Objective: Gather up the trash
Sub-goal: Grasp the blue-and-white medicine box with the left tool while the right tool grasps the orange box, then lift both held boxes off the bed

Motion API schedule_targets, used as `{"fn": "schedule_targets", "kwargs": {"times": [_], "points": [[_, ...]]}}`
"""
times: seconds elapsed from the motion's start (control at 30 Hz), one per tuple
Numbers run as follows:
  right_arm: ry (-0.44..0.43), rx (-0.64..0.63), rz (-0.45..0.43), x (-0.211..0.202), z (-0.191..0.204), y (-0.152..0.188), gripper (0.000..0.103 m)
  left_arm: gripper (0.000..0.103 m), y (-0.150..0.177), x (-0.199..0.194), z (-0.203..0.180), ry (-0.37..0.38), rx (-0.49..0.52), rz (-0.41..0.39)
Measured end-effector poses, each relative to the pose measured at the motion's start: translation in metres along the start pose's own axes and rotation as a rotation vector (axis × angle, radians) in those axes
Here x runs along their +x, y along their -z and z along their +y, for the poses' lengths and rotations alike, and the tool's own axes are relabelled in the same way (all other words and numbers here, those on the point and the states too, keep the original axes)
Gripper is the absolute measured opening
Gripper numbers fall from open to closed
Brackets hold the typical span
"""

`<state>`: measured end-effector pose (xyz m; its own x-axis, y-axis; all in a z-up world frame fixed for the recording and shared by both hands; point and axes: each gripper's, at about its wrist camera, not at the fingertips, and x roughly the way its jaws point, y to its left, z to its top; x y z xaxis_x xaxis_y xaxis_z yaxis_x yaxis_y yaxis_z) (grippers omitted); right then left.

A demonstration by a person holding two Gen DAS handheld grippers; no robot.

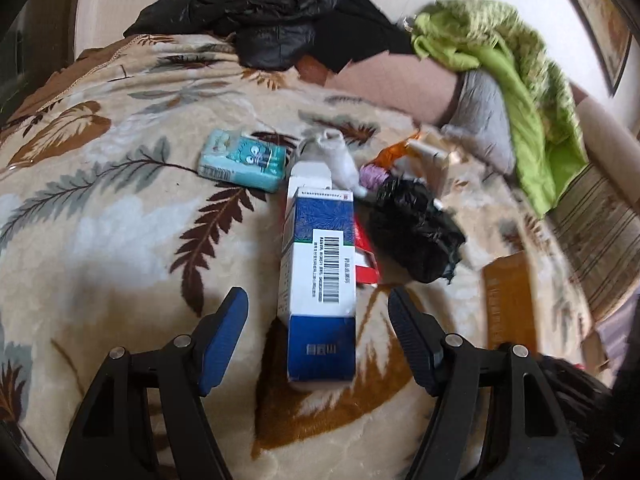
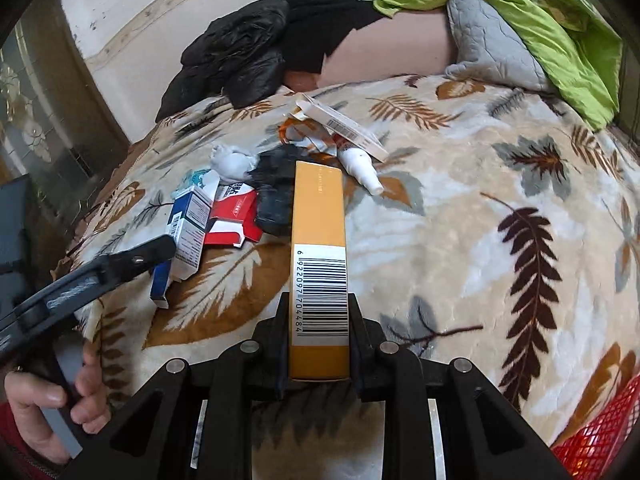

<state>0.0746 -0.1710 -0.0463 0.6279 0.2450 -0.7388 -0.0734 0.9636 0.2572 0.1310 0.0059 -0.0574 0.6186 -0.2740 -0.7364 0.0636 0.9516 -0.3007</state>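
The right gripper (image 2: 318, 332) clamps the yellow box (image 2: 318, 264); the left gripper (image 1: 318, 320), wide open, should now close on the blue box (image 1: 320, 280).

You can read the barcode digits 6 922097 704484 on the long yellow cardboard box (image 2: 318, 264); print on the blue-and-white carton (image 1: 320, 276) stays illegible.

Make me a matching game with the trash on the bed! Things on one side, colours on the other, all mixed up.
Things:
1. box in the right gripper
2. box between the left gripper's open jaws
3. crumpled bag
4. tissue pack

Colours:
A. black
B. teal
C. yellow
D. blue and white

Pairs: 1-C, 2-D, 3-A, 4-B
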Motion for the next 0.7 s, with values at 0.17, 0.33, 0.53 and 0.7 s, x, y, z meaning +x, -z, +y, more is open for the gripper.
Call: {"fn": "schedule_targets", "kwargs": {"times": [0.17, 0.33, 0.53, 0.7], "points": [[-0.017, 0.023, -0.001, 0.002, -0.006, 0.001, 0.025, 0.047, -0.007, 0.026, 0.004, -0.028, -0.006, 0.022], [-0.027, 0.023, -0.014, 0.0, -0.007, 0.004, 0.025, 0.033, -0.007, 0.03, 0.017, 0.004, -0.04, 0.031], [-0.011, 0.017, -0.038, -0.005, -0.006, 0.005, 0.025, 0.033, 0.008, -0.004, 0.007, 0.018, 0.013, -0.03], [0.004, 0.013, -0.054, -0.01, -0.005, 0.007, 0.025, 0.033, 0.031, -0.041, -0.011, 0.032, 0.105, -0.111]]}}
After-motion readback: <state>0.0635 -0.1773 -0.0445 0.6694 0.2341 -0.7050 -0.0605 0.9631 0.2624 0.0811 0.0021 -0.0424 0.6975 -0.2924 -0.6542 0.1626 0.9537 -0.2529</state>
